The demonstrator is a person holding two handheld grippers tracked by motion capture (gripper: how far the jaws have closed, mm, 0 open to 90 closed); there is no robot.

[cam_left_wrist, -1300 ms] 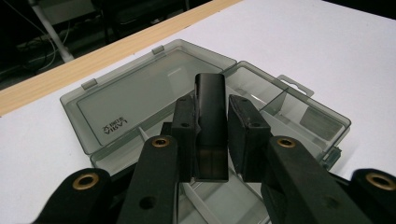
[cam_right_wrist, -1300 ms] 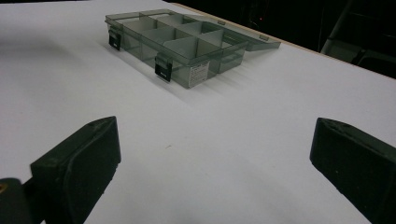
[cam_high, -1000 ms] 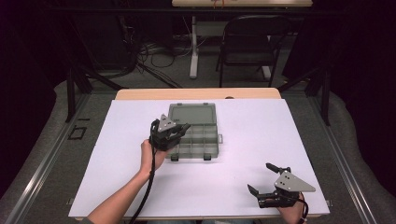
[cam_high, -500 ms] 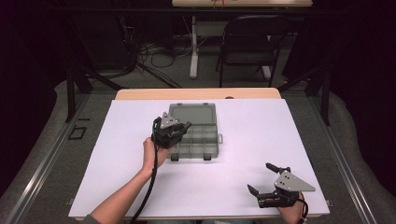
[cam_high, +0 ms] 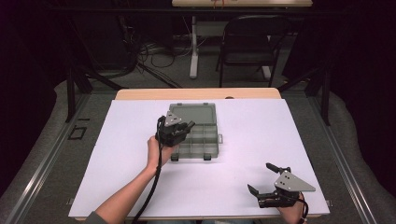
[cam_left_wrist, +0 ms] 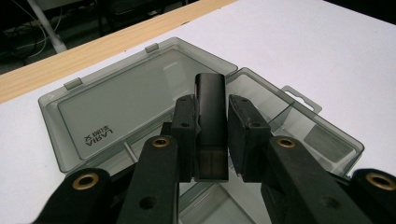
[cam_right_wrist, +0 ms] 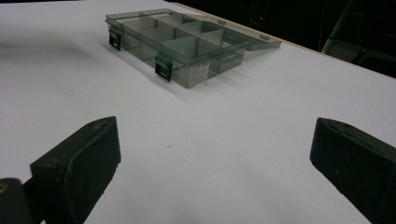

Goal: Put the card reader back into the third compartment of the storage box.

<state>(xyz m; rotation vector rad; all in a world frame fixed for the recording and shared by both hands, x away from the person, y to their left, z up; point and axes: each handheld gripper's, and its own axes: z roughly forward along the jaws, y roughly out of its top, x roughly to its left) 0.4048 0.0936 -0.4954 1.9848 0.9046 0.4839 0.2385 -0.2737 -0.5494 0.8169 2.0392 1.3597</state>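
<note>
A smoky grey clear organizer box (cam_high: 208, 140) lies open in the middle of the white table, its lid (cam_high: 194, 113) folded flat toward the far side. My left gripper (cam_high: 186, 127) hovers over the box's left compartments, shut on a small black rectangular block (cam_left_wrist: 211, 116) that stands upright between the pads above the open dividers (cam_left_wrist: 299, 126). My right gripper (cam_high: 259, 177) rests near the front right corner of the table, open and holding nothing. In the right gripper view its pads (cam_right_wrist: 79, 163) stand far apart, with the box (cam_right_wrist: 173, 39) well ahead of them.
The white sheet (cam_high: 116, 154) covers the table, with a wooden edge (cam_high: 196, 93) at the far side. A folding chair (cam_high: 247, 42) and cables stand on the floor beyond. The box's two black latches (cam_right_wrist: 163, 67) face the front edge.
My left gripper has edged slightly to the right over the box with the black block still held. The right gripper has not moved.
</note>
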